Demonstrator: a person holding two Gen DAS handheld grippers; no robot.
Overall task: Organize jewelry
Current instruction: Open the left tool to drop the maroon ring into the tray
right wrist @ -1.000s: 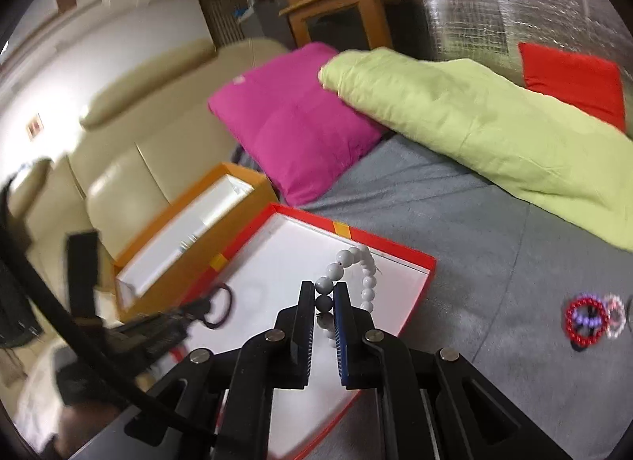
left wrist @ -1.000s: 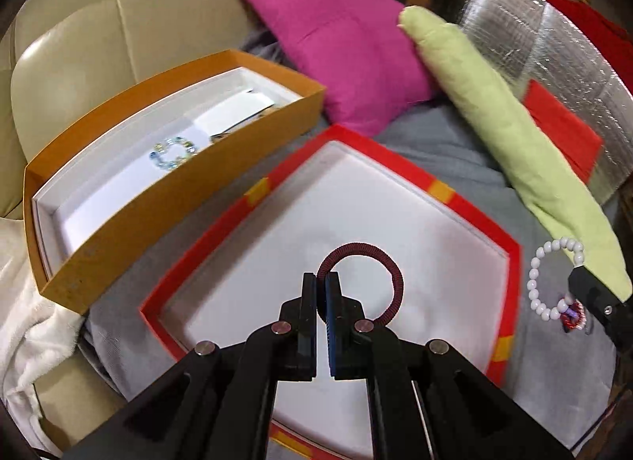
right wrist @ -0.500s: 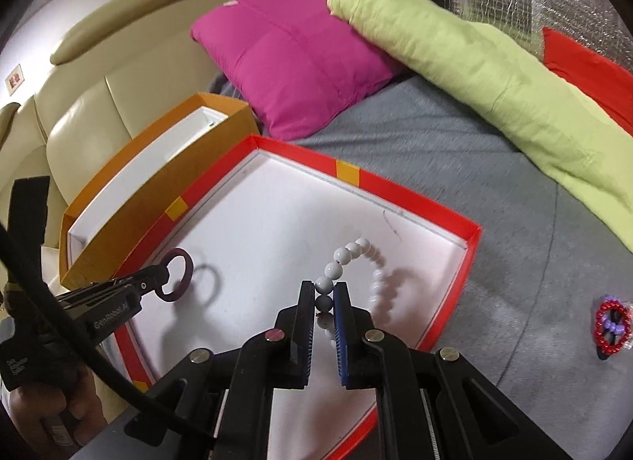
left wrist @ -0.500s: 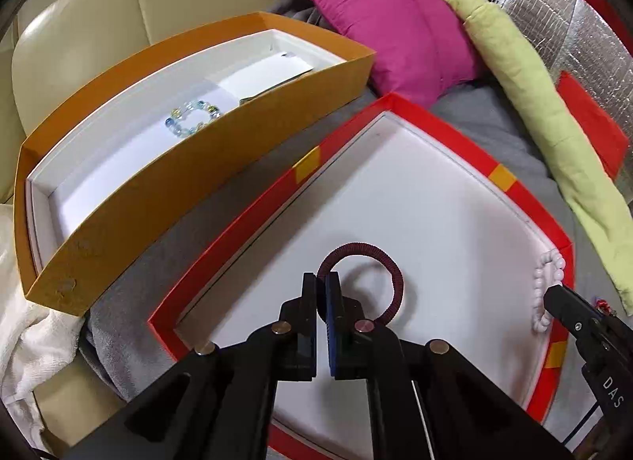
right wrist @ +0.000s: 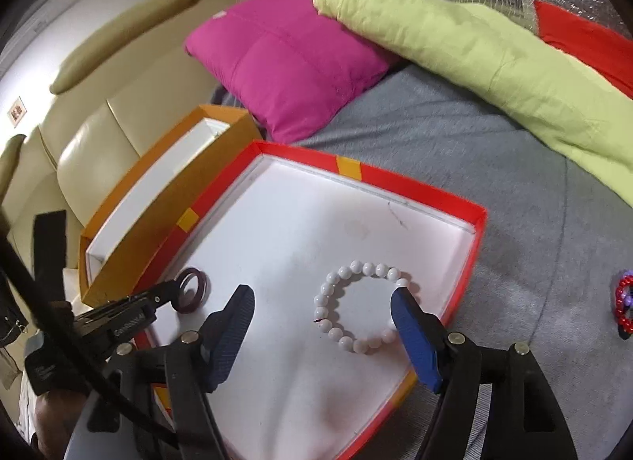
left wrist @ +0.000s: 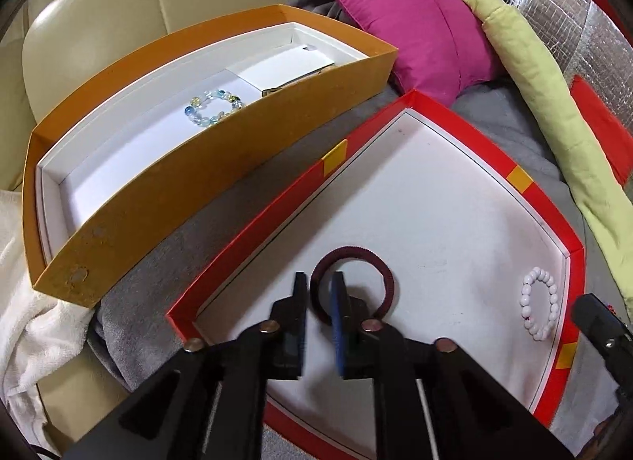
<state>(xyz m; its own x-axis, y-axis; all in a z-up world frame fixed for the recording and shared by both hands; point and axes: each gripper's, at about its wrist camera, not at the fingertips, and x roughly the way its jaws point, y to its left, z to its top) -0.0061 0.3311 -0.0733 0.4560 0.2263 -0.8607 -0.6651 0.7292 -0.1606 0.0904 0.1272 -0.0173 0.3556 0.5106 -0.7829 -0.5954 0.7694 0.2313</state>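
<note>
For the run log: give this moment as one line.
left gripper: open, straddling maroon band | right gripper: open, white bead bracelet released | both in red tray

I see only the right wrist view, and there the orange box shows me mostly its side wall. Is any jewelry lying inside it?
Observer: Yes. In the left wrist view, one bead bracelet with clear blue and yellow beads lies on the white floor of the orange box.
Operator: Thank you. In my view the left claw is small and far away. Is it shut on the dark red ring?
Observer: No. The fingers of the left claw stand apart. The near rim of the dark red ring passes between them, and they do not pinch it.
</note>
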